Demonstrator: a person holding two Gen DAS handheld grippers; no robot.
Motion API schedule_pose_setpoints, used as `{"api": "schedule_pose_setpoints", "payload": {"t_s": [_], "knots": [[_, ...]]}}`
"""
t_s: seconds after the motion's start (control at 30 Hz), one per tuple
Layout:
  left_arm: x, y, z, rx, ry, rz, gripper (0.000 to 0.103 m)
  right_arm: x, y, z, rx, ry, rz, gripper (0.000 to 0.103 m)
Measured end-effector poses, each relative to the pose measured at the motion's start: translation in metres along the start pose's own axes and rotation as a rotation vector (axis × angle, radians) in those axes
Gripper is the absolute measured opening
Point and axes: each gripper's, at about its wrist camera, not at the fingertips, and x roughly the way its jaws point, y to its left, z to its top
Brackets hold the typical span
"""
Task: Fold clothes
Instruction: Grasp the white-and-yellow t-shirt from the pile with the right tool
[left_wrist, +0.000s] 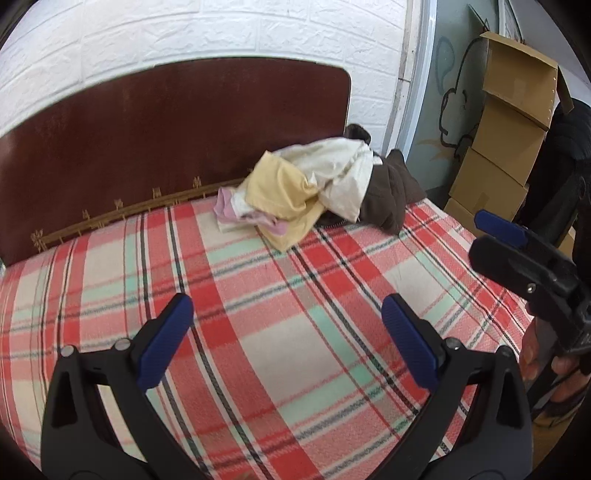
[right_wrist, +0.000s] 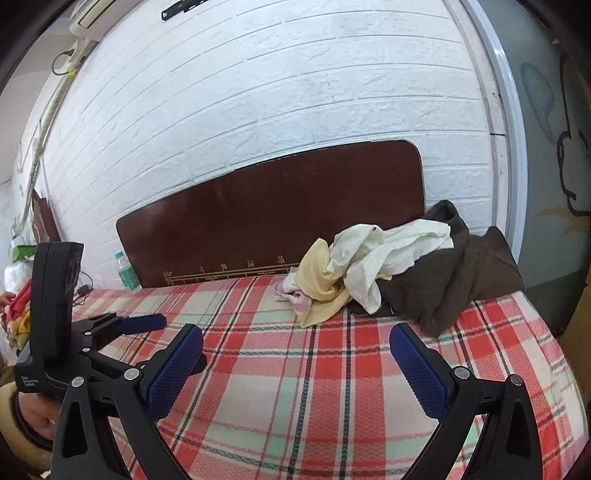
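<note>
A heap of clothes lies at the far end of the bed by the headboard: a yellow garment (left_wrist: 284, 199) (right_wrist: 321, 280), a cream one (left_wrist: 343, 170) (right_wrist: 384, 258), a pink one (left_wrist: 236, 210) (right_wrist: 291, 291) and a dark brown one (left_wrist: 388, 192) (right_wrist: 454, 280). My left gripper (left_wrist: 288, 339) is open and empty above the plaid blanket (left_wrist: 277, 295), well short of the heap. My right gripper (right_wrist: 295, 365) is open and empty too, over the blanket (right_wrist: 332, 387). The right gripper shows at the right edge of the left wrist view (left_wrist: 517, 247); the left gripper shows at the left of the right wrist view (right_wrist: 122, 328).
A dark brown headboard (left_wrist: 166, 122) (right_wrist: 280, 214) stands against a white brick wall. Stacked cardboard boxes (left_wrist: 506, 129) stand right of the bed. A plastic bottle (right_wrist: 125, 271) and bags stand left of the bed.
</note>
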Motion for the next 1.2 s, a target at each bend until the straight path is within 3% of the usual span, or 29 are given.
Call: {"api": "schedule_pose_setpoints", "payload": {"t_s": [0.13,0.3,0.57,0.67,0.73,0.8,0.93,1.2], "knots": [[0.017,0.014,0.017,-0.050,-0.005,-0.056,0.102,0.030,-0.004,0.027,-0.081,0.025,-0.023,0.103],[0.045,0.033,0.016,-0.146,0.025,-0.079,0.102,0.084,-0.016,0.056,-0.134,0.080,-0.066,0.103],[0.071,0.058,0.006,-0.237,0.059,-0.064,0.102,0.180,-0.039,0.075,-0.142,0.208,-0.143,0.100],[0.077,0.060,0.005,-0.240,0.064,-0.067,0.102,0.204,-0.038,0.071,-0.182,0.258,-0.165,0.086],[0.079,0.061,0.003,-0.238,0.061,-0.075,0.102,0.213,-0.044,0.069,-0.171,0.299,-0.179,0.045],[0.081,0.062,0.002,-0.241,0.060,-0.084,0.102,0.215,-0.050,0.069,-0.159,0.313,-0.188,0.027],[0.085,0.064,0.000,-0.250,0.067,-0.109,0.102,0.195,-0.061,0.080,-0.088,0.292,-0.106,0.017],[0.078,0.059,0.002,-0.251,0.041,-0.170,0.102,0.114,-0.048,0.132,0.014,0.133,0.154,0.015]]}}
